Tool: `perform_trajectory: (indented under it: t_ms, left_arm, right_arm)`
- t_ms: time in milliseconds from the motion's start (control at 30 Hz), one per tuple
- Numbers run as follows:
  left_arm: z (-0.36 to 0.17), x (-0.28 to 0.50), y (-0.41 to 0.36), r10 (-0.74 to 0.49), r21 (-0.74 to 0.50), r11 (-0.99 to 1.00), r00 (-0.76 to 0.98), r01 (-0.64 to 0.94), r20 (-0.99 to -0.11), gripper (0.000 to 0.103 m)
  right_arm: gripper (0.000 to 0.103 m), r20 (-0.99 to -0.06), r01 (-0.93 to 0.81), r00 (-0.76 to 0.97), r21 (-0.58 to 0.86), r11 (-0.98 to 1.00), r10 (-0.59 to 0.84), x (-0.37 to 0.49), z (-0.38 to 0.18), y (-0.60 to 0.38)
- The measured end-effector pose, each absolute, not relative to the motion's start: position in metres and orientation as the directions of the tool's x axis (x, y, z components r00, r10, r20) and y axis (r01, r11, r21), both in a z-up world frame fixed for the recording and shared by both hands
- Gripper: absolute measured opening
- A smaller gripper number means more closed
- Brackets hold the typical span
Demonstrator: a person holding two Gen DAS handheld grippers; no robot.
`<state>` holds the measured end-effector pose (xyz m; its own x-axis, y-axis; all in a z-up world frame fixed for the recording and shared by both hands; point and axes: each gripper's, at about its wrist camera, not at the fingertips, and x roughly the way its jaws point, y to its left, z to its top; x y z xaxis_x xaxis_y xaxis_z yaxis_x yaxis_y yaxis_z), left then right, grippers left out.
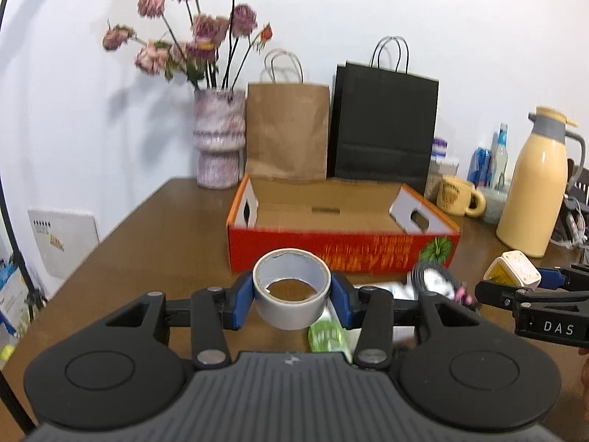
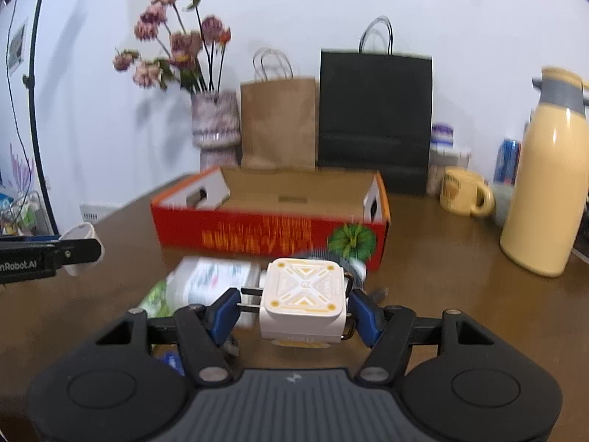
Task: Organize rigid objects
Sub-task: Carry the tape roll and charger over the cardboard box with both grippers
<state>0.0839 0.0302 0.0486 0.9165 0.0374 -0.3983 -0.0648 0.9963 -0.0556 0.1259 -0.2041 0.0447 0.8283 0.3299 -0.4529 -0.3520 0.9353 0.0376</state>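
Observation:
My left gripper [image 1: 291, 296] is shut on a grey roll of tape [image 1: 291, 283], its blue pads pressing both sides, held above the brown table [image 1: 165, 228]. My right gripper [image 2: 298, 313] is shut on a white and yellow charger cube [image 2: 303, 294]; one pad bears on its plug prongs, the other on the opposite side. The left wrist view shows the right gripper [image 1: 515, 287] with the charger cube [image 1: 513, 270] at the far right. An open red cardboard box [image 1: 331, 254] stands just beyond both grippers, its inside bare. The red box [image 2: 257, 235] also fills the middle of the right wrist view.
Below the grippers lie a white packet [image 2: 213, 276], a green packet [image 1: 325, 335] and a dark round item [image 1: 430, 276]. Behind the box stand a flower vase [image 1: 219, 136], a brown bag [image 1: 287, 132] and a black bag [image 1: 383, 125]. A yellow mug [image 1: 458, 195] and cream jug [image 1: 533, 184] stand right.

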Motion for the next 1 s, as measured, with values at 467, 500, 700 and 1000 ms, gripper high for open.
perform_trajectory:
  t_ms: [467,500,700,1000]
  left_arm:
    - [0.085,0.152,0.023,0.072,-0.049,0.994,0.938,-0.094,-0.339,0.046]
    - [0.087,0.157,0.023,0.075,-0.050,0.994,0.939,-0.097,-0.336,0.046]
    - [0.090,0.192,0.025,0.082,-0.070,0.991,0.938,-0.112,-0.338,0.046]
    - [0.088,0.250,0.033,0.093,-0.117,0.983,0.934,-0.142,-0.346,0.045]
  right_arm:
    - [0.064,-0.366,-0.341,0.868,0.051,0.939,0.335,0.190,0.092,-0.180]
    - [0.064,-0.365,-0.340,0.869,0.050,0.939,0.334,0.196,0.093,-0.178]
    - [0.064,-0.389,-0.326,0.863,0.058,0.943,0.322,0.238,0.092,-0.166]
    - [0.064,-0.424,-0.291,0.854,0.092,0.952,0.302,0.305,0.085,-0.153]
